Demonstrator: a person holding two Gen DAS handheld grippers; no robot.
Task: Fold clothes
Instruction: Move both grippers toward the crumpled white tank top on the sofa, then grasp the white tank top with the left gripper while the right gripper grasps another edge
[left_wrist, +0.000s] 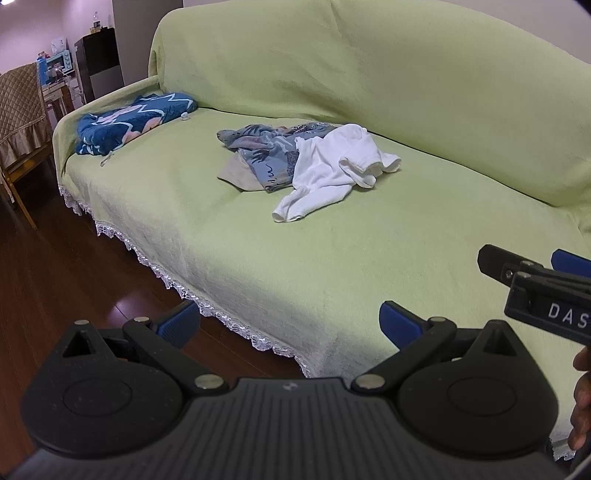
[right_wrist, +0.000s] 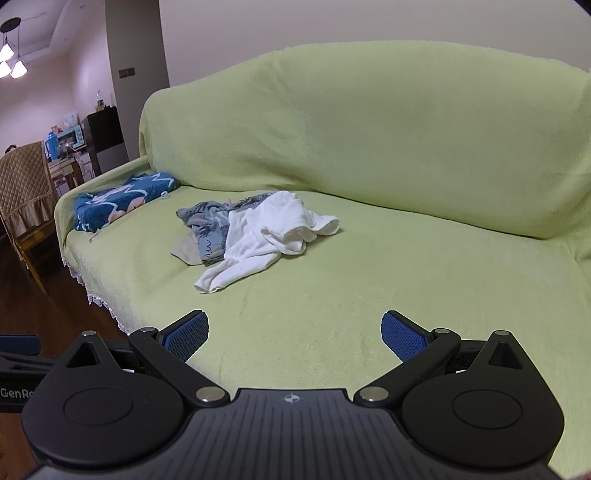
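Clothes (left_wrist: 306, 162) sit in a crumpled heap mid-seat on the green sofa (left_wrist: 258, 258): from my left wrist camera they lie at about 12 o'clock, a white shirt (left_wrist: 328, 173) draped over a blue patterned garment (left_wrist: 269, 155), and my left gripper (left_wrist: 290, 325) gapes empty, well short of them. Through the right wrist camera the heap shows at 11 o'clock, unfolded, and my right gripper (right_wrist: 295, 336) is likewise spread wide, holding nothing. I judge reaching in is the step in hand; next I'd pinch the white shirt's edges to spread it flat. No containers in sight.

Likely home living room, covered sofa (right_wrist: 369, 155), chair (right_wrist: 26, 188)
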